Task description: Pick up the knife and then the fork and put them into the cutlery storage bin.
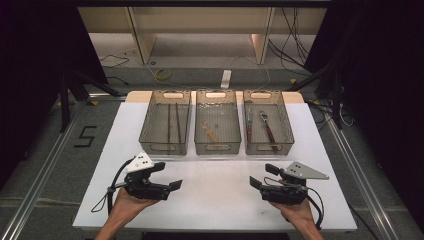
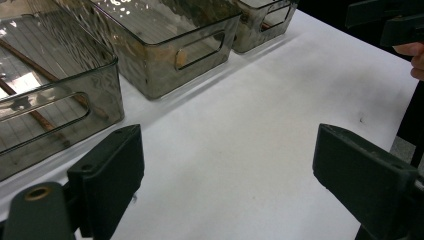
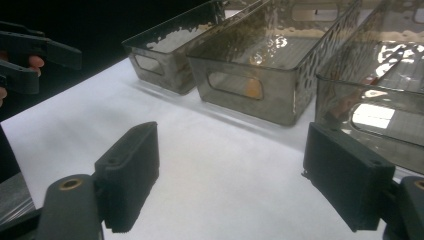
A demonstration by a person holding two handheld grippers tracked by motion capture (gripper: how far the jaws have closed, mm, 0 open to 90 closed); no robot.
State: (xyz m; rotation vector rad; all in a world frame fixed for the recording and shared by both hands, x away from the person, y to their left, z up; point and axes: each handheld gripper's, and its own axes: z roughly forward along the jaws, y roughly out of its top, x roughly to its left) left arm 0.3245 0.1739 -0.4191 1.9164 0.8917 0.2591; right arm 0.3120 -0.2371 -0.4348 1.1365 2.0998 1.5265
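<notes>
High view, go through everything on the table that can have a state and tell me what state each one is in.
Left hand-held gripper: open, holding nothing, over the white table.
Right hand-held gripper: open, holding nothing.
Left bin: upright, holds two long thin sticks.
Middle bin: upright, holds one small utensil.
Right bin: upright, holds two handled utensils.

I see three bins (image 1: pixel 215 128) side by side at the counter's (image 1: pixel 215 200) far edge, utensils (image 1: pixel 267 130) lying inside them.
</notes>
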